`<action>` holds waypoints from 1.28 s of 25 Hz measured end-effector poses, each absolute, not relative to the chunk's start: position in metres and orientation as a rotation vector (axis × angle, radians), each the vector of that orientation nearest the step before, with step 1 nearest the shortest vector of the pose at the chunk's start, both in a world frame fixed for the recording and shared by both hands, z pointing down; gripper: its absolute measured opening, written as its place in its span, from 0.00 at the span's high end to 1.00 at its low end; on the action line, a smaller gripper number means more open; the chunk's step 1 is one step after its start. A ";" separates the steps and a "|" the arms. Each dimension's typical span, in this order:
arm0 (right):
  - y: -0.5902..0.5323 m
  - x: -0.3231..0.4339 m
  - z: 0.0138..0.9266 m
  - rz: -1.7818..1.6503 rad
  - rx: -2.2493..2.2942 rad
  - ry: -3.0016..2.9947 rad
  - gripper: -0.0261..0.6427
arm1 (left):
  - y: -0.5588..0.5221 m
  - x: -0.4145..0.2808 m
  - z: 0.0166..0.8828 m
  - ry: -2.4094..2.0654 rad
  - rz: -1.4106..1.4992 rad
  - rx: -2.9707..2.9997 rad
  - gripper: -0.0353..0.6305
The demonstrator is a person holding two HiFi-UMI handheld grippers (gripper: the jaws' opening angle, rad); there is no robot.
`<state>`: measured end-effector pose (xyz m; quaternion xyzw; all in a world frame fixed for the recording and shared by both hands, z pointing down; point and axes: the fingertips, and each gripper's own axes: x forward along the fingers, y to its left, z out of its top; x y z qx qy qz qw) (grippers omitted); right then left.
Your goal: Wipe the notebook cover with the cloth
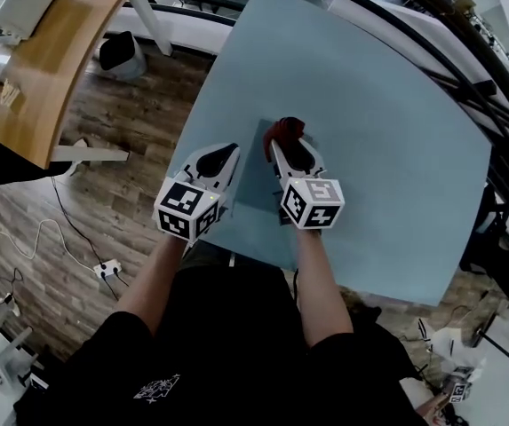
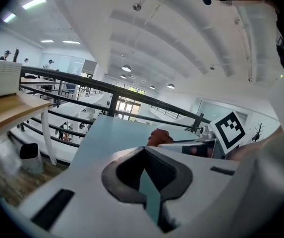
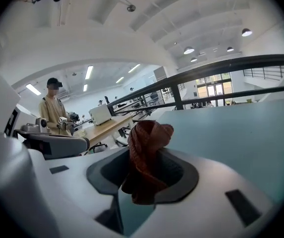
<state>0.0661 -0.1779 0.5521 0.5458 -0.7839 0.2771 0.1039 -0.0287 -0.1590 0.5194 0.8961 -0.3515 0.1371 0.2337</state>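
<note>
1. Right gripper view: the right gripper point(image 3: 144, 168) has its fingers clamped on a rust-red, knitted cloth point(image 3: 146, 145), which bunches up just past the fingertips.
2. Left gripper view: the left gripper point(image 2: 142, 150) has its fingers closed tip to tip, with nothing held between them.
3. Head view: a flat, slate-blue rectangular notebook point(image 1: 252, 183) lies on the pale blue table point(image 1: 378, 149), below and between the two pairs of fingers. The cloth sits at its far edge.
</note>
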 end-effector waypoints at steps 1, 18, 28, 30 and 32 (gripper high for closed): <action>-0.182 0.063 0.556 0.786 1.598 -2.310 0.75 | -0.161 -0.028 0.524 -0.971 0.378 2.452 0.94; -0.216 0.046 0.600 0.624 1.438 -2.256 0.74 | -0.179 -0.031 0.553 -1.039 0.374 2.368 0.94; -0.219 0.043 0.616 0.470 1.332 -2.204 0.74 | -0.182 -0.024 0.560 -1.048 0.380 2.333 0.94; -0.218 0.045 0.618 0.480 1.336 -2.202 0.73 | -0.184 -0.023 0.561 -1.045 0.371 2.326 0.94; -0.217 0.048 0.619 0.484 1.339 -2.200 0.73 | -0.186 -0.023 0.562 -1.040 0.360 2.319 0.94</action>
